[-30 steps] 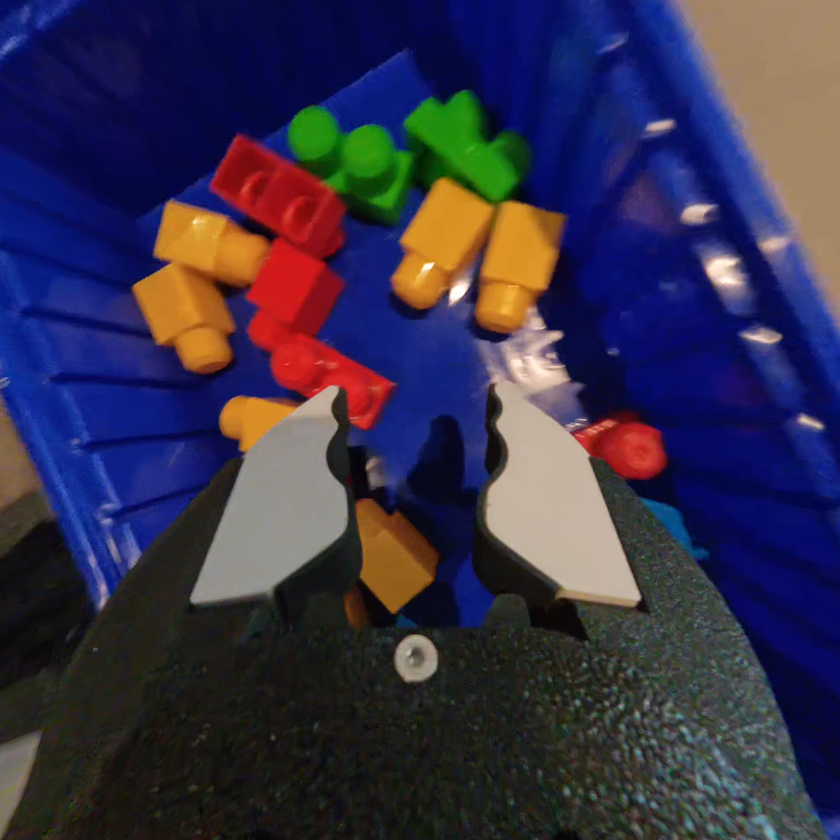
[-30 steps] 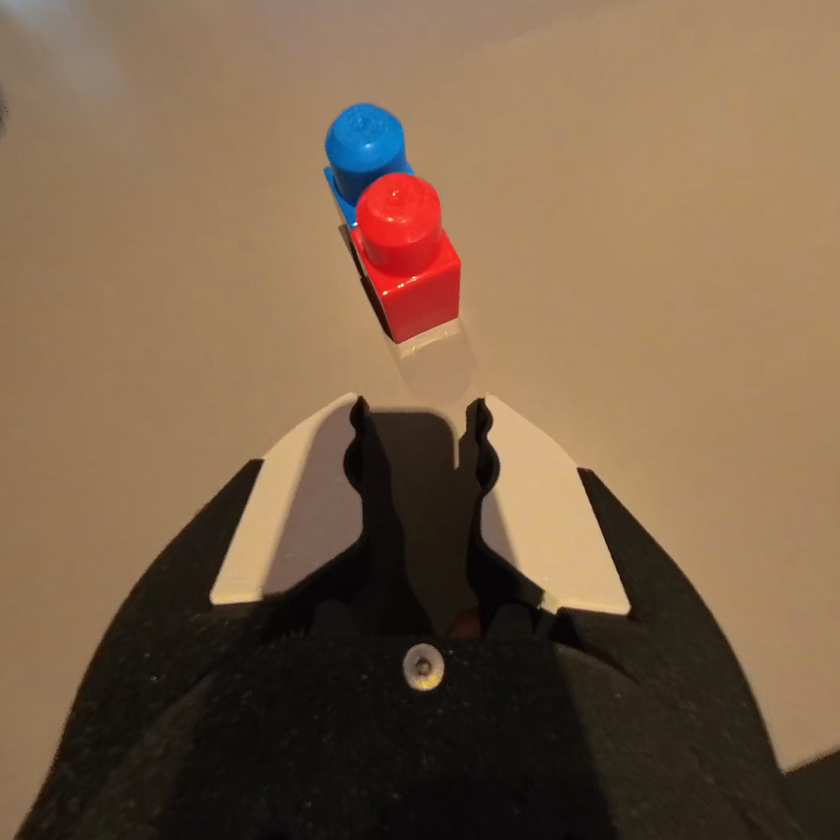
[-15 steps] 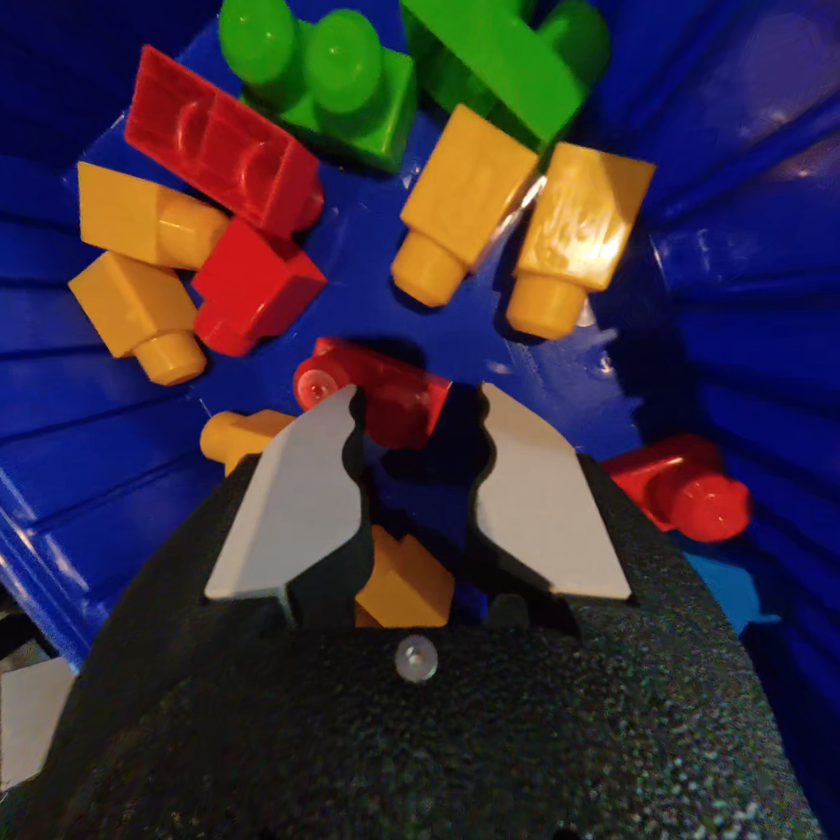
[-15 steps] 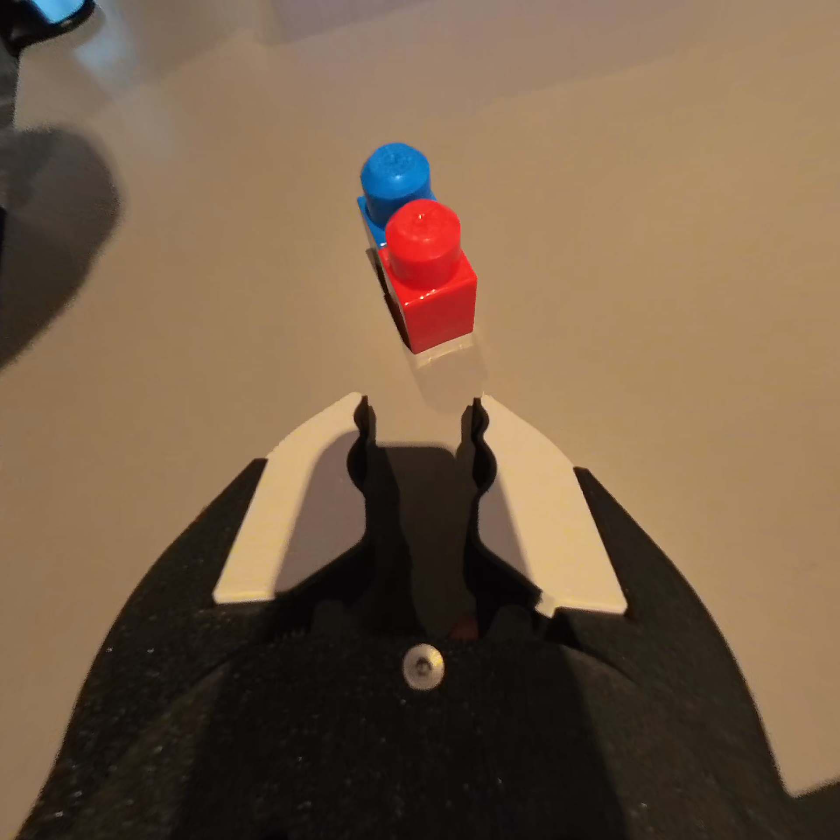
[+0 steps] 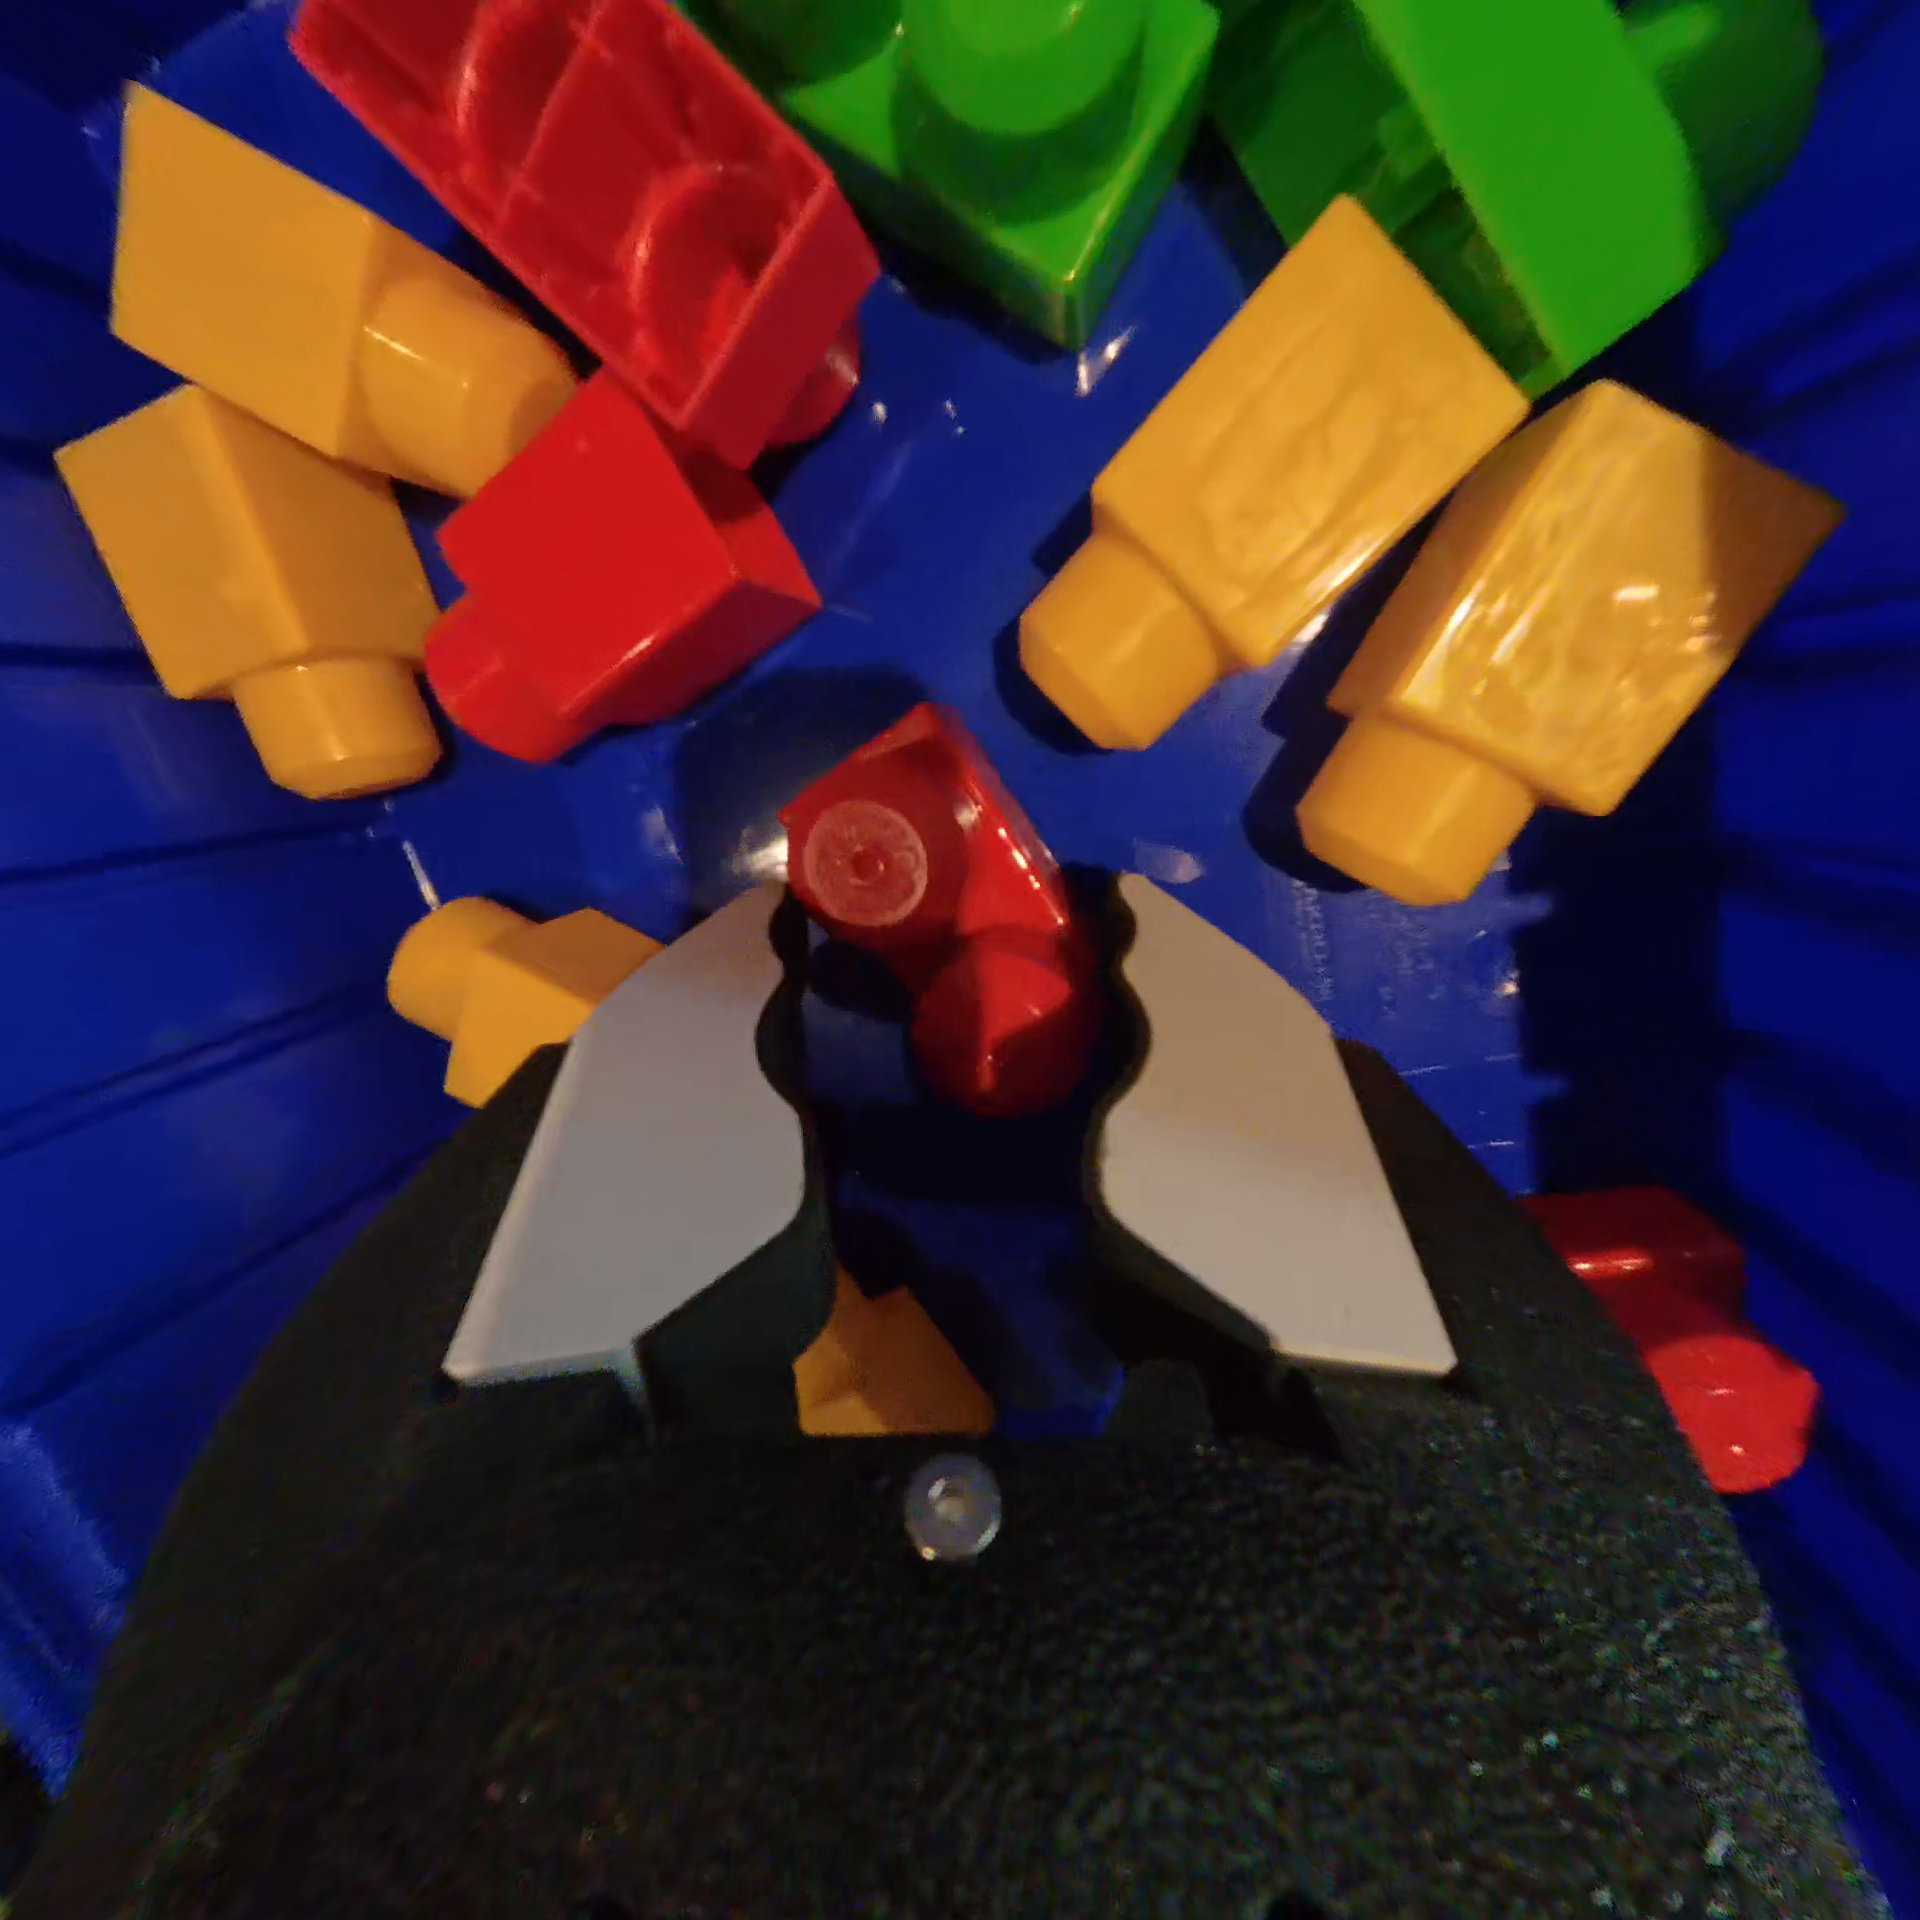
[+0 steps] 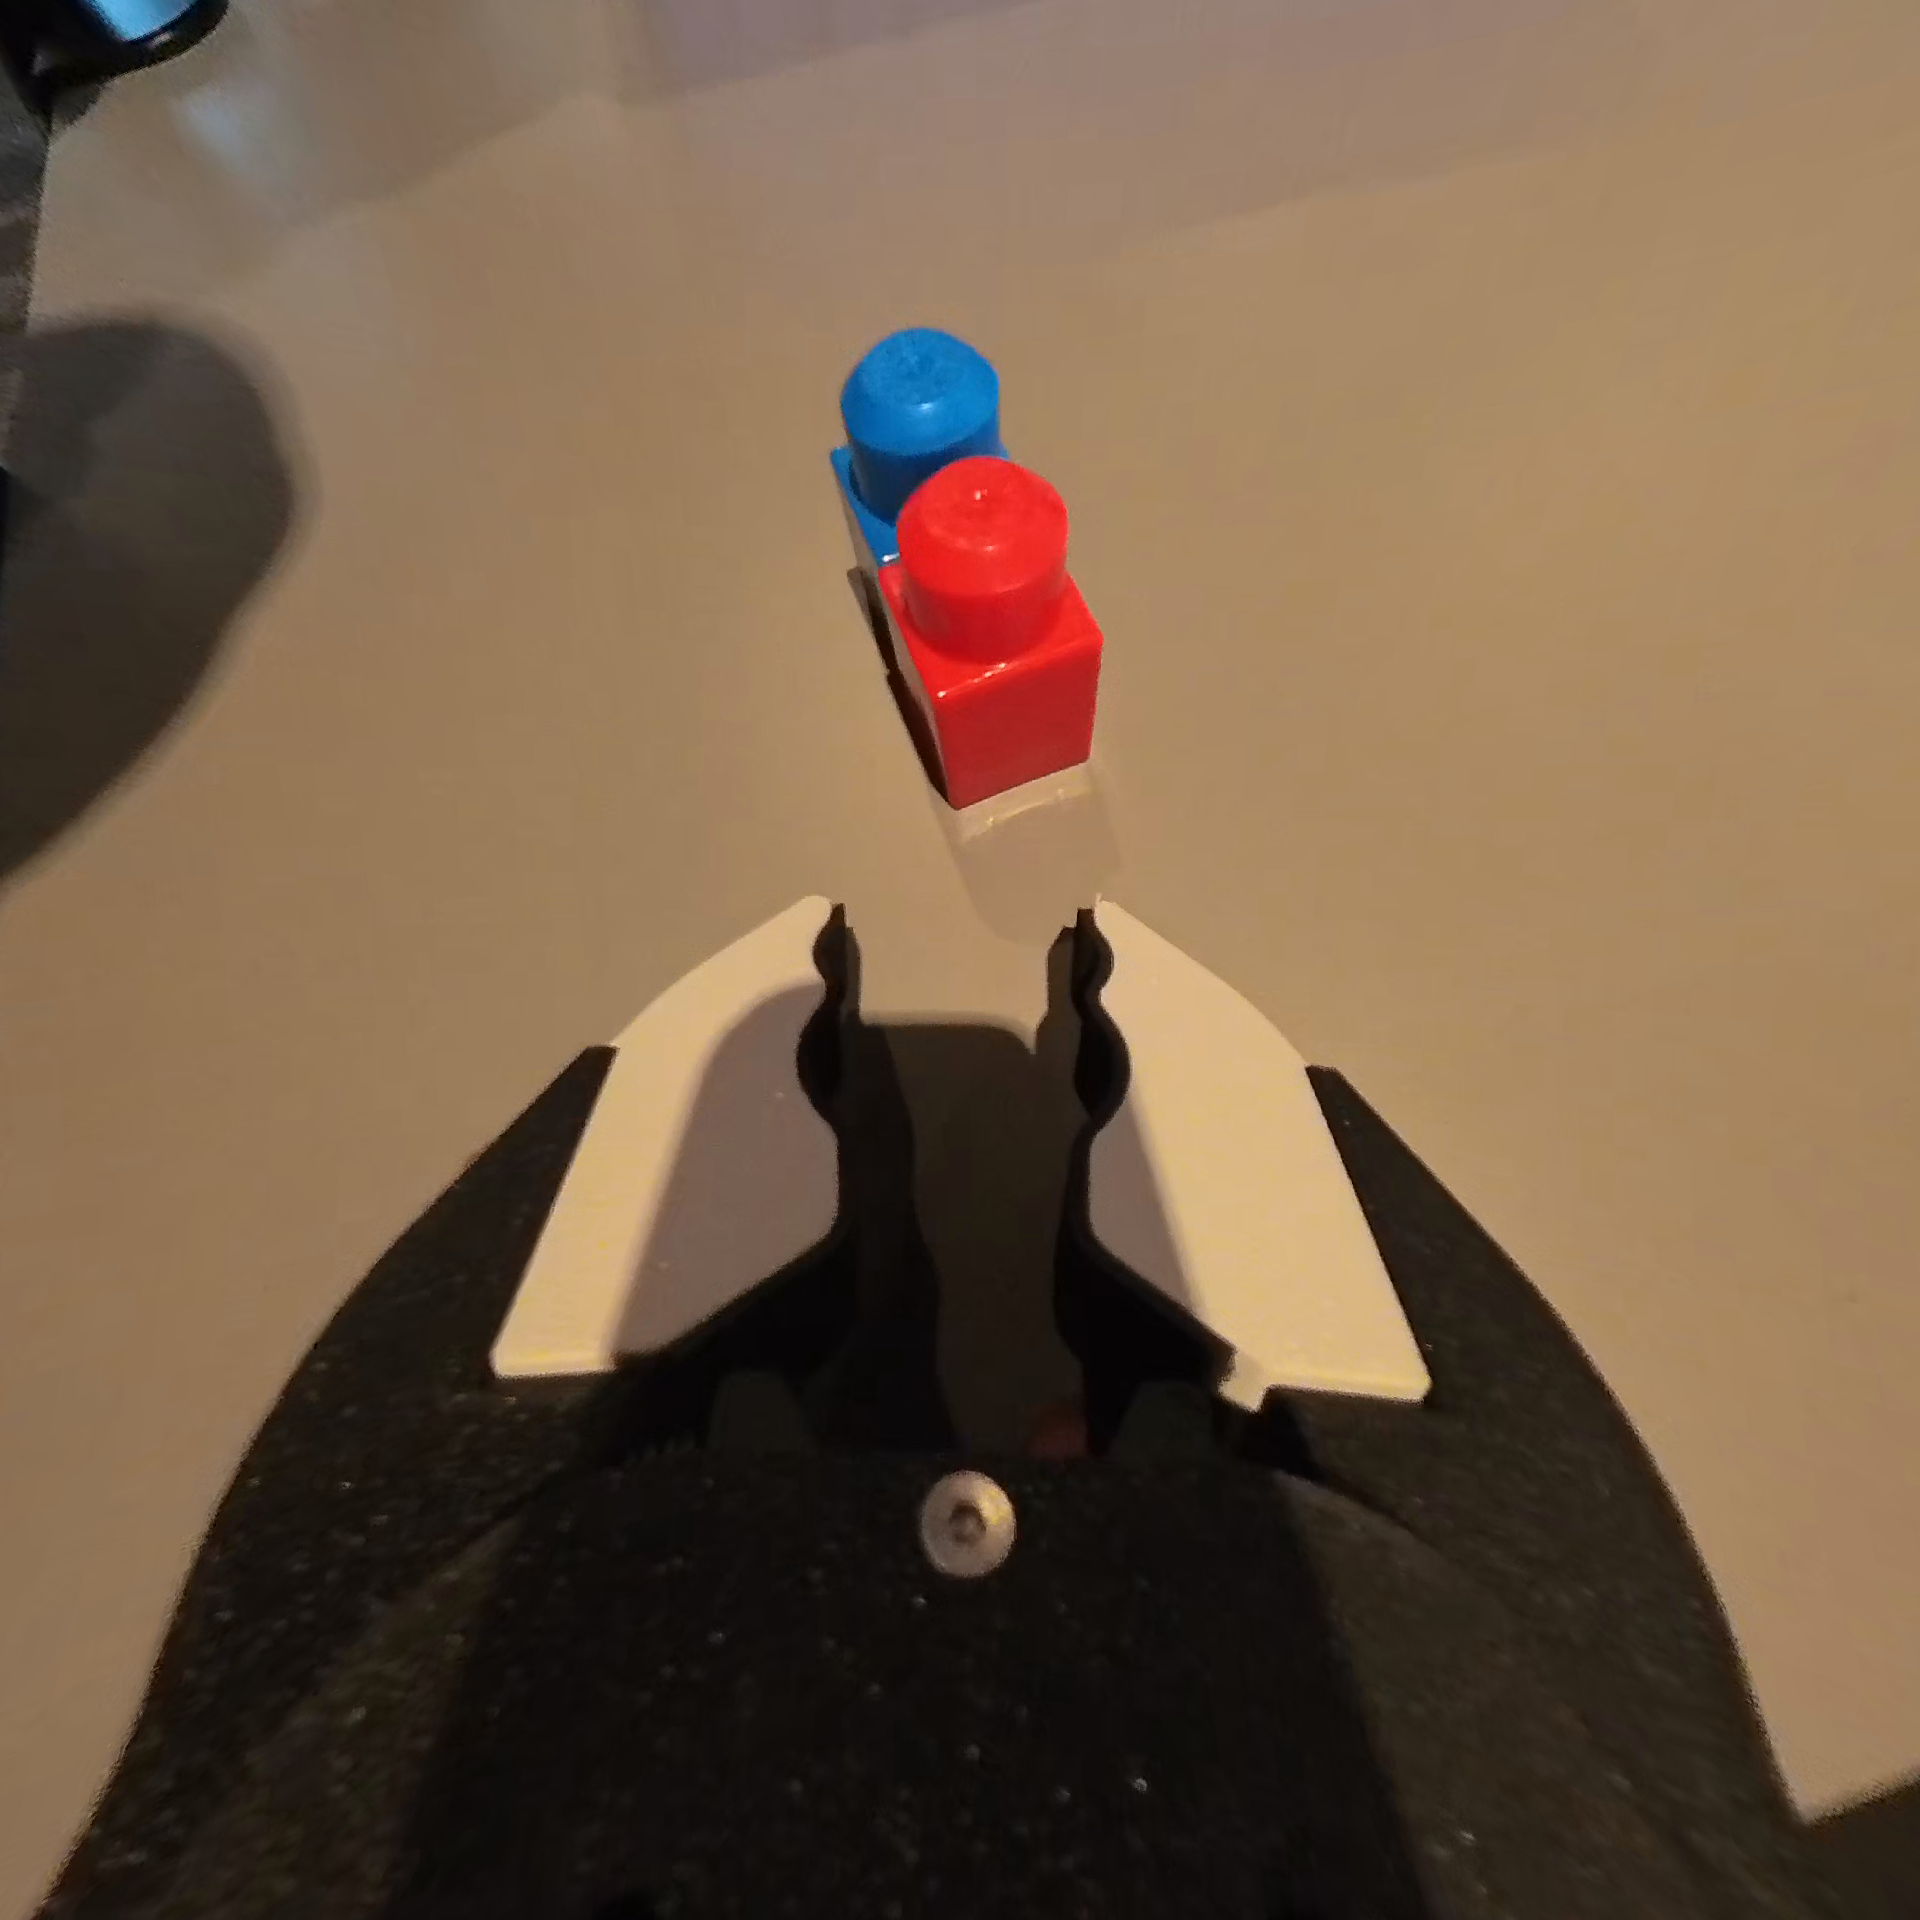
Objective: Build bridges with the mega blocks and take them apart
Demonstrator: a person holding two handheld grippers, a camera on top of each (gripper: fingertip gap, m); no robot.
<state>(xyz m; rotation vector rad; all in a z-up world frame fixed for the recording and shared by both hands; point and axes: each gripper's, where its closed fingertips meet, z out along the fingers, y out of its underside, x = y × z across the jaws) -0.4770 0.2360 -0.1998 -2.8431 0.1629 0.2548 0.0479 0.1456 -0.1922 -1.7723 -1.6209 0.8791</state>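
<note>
Your left gripper (image 5: 945, 914) is down inside the blue bin (image 5: 208, 1039), its jaws spread around a two-stud red block (image 5: 935, 914) that lies tilted, one stud facing you; I judge the close risky, since the right finger (image 5: 1226, 1143) seems to meet a rounded stud, so the block may twist or squirt out. Around that red block the bin holds yellow single-stud blocks (image 5: 1288, 488) on both sides, other red blocks (image 5: 613, 582) to its upper left and green blocks (image 5: 1029, 156) beyond. Your right gripper (image 6: 961, 920) hangs spread and empty above the beige table (image 6: 1455, 520); ahead stand a red single block (image 6: 997, 644) and a blue block (image 6: 914, 416) just behind it.
</note>
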